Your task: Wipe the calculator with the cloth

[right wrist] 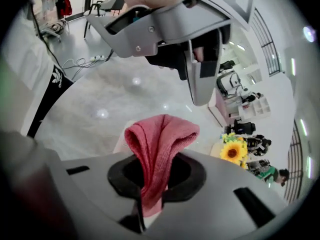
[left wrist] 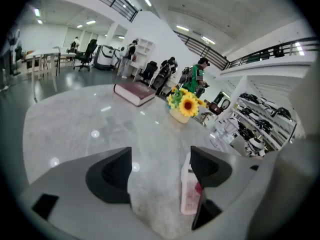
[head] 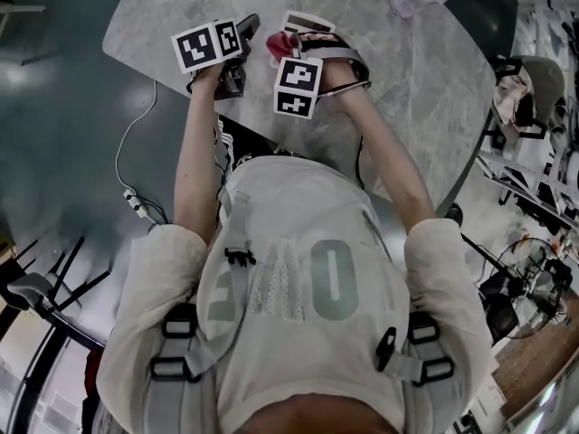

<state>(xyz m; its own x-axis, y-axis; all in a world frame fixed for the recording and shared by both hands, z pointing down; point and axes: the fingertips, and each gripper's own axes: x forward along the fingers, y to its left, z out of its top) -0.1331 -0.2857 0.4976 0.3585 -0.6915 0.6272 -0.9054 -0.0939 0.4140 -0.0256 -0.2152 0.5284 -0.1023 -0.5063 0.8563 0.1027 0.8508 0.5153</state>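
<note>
Red cloth (right wrist: 160, 144) sits clenched in the right gripper's (right wrist: 157, 176) fingers; the left gripper's (left wrist: 161, 159) fingers stand released, a pink calculator (left wrist: 189, 196) seemingly touching one.

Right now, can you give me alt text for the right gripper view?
The right gripper is shut on a folded pink-red cloth that stands up between its jaws. Behind it lie the marble table and a sunflower; the left gripper hangs above.
</note>
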